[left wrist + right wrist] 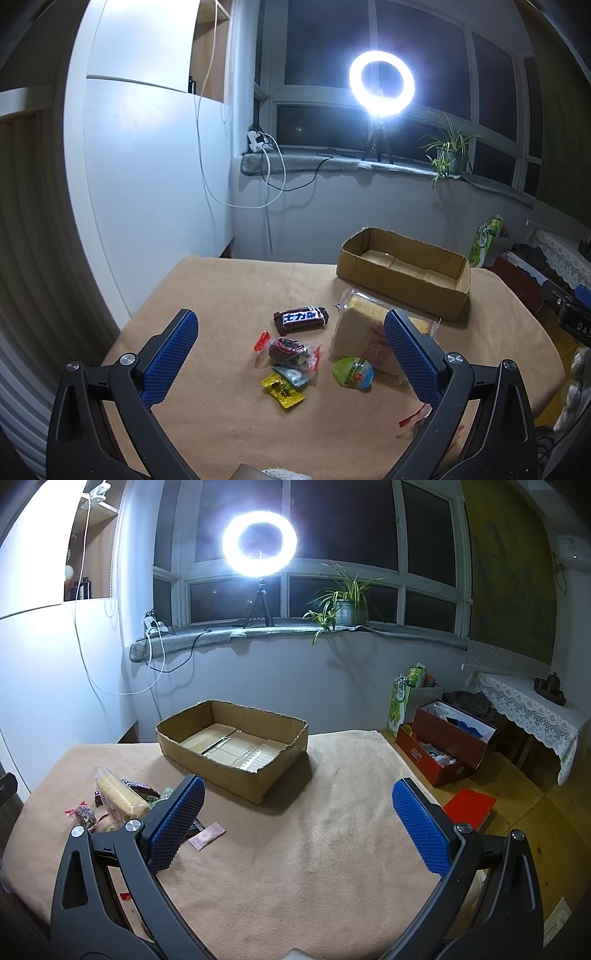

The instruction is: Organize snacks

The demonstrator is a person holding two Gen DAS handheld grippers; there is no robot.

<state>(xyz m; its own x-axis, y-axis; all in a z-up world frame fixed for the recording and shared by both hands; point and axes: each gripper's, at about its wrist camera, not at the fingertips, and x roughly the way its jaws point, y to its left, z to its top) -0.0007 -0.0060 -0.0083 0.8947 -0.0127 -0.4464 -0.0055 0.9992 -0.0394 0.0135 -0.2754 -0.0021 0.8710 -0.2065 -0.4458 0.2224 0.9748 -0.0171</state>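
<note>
Both hand-held grippers are held wide apart in the jaws, with nothing between the blue pads: the left hand-held gripper (291,345) is poised above the heap of snacks, and the right hand-held gripper (298,821) is held over a bare stretch of the surface (332,849). Between the left fingers a chocolate bar (301,319), a dark wrapped sweet (290,350), a yellow wrapped sweet (283,390) and a round green packet (353,373) are seen lying close together. A bagged sponge cake (360,328) is set just beside them, and its right side is covered by the right finger. A cardboard box (232,746) is placed behind the snacks, open at the top, only its taped floor showing inside. In the right wrist view a pink sachet (207,835) is seen apart from the heap, near the left finger, which stands in front of part of the pile. A red wrapper (413,417) is half hidden behind the left gripper's right arm and cannot be made out. The surface is covered by a tan cloth. A ring light (259,541) on a small tripod and a potted plant (345,607) are set on the windowsill under dark panes, and red boxes (443,746) are left on the wooden floor to the right.
</note>
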